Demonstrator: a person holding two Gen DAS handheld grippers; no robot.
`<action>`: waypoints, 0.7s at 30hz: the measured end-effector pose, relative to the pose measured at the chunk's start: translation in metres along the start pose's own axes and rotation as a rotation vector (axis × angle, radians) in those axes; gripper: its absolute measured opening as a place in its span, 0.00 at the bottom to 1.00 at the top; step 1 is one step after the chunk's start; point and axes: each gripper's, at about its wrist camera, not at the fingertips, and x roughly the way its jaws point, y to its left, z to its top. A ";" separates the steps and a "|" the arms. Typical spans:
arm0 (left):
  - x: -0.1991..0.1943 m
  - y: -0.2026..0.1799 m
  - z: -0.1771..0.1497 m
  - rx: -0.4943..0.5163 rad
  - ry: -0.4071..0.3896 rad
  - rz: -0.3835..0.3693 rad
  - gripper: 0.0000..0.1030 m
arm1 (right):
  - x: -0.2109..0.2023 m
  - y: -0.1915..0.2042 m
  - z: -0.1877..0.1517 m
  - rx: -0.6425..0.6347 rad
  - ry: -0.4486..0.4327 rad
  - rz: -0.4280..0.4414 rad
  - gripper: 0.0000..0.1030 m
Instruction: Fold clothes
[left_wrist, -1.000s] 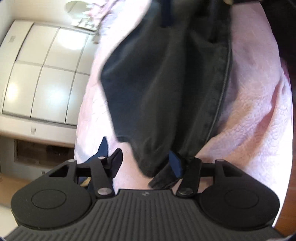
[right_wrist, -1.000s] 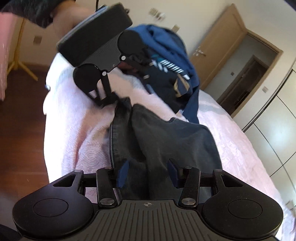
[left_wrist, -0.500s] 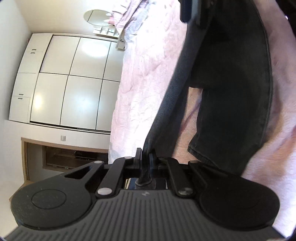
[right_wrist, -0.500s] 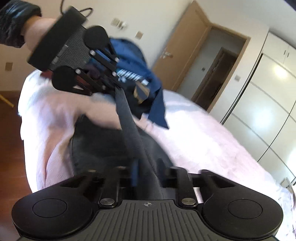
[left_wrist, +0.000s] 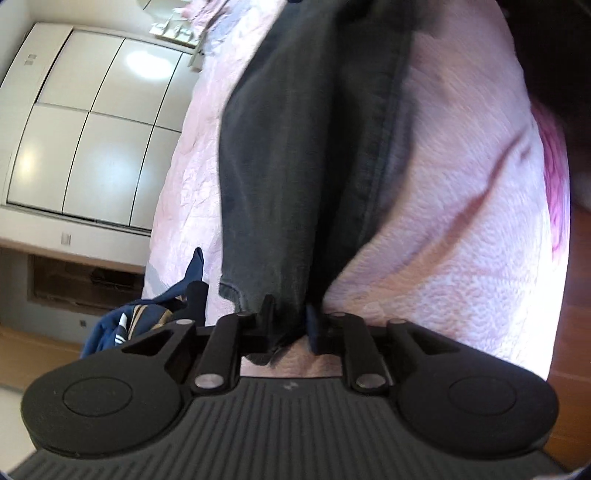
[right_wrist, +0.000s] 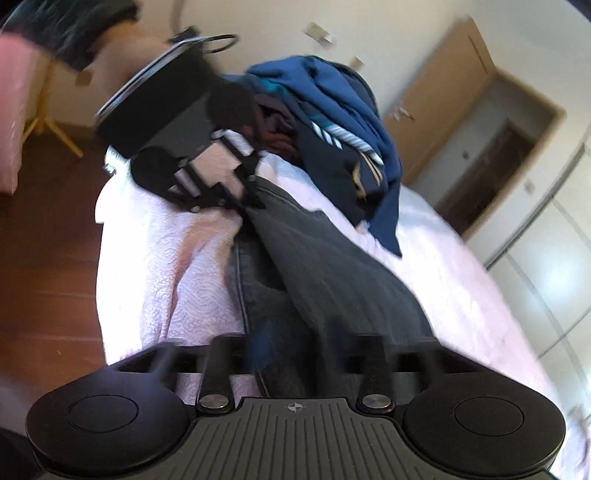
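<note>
Pink bed (left_wrist: 443, 221) bears dark jeans (left_wrist: 295, 166).

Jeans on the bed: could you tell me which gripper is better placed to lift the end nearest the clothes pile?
The left gripper: its fingers flank that jeans hem; the right gripper sits open at the opposite end.

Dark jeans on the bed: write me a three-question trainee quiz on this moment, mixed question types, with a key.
1. True or false: the dark jeans lie on a pink bedspread.
2. Which lies beyond the jeans in the right wrist view? A) blue clothes pile B) laundry basket C) pillow
3. Fill in: the left hand-held gripper grips the jeans at their ____.

Key: 1 true. 2 A. 3 end; the right hand-held gripper is too blurred to judge.
</note>
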 end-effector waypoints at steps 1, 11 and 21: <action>0.000 0.002 0.001 -0.011 -0.002 0.003 0.23 | 0.004 0.003 0.000 -0.018 0.003 -0.004 0.73; -0.029 0.008 0.014 -0.104 -0.137 -0.074 0.63 | 0.039 -0.010 0.006 -0.024 0.028 -0.021 0.35; 0.020 0.035 0.032 -0.043 -0.060 0.053 0.06 | 0.007 -0.055 0.002 0.187 -0.054 -0.029 0.19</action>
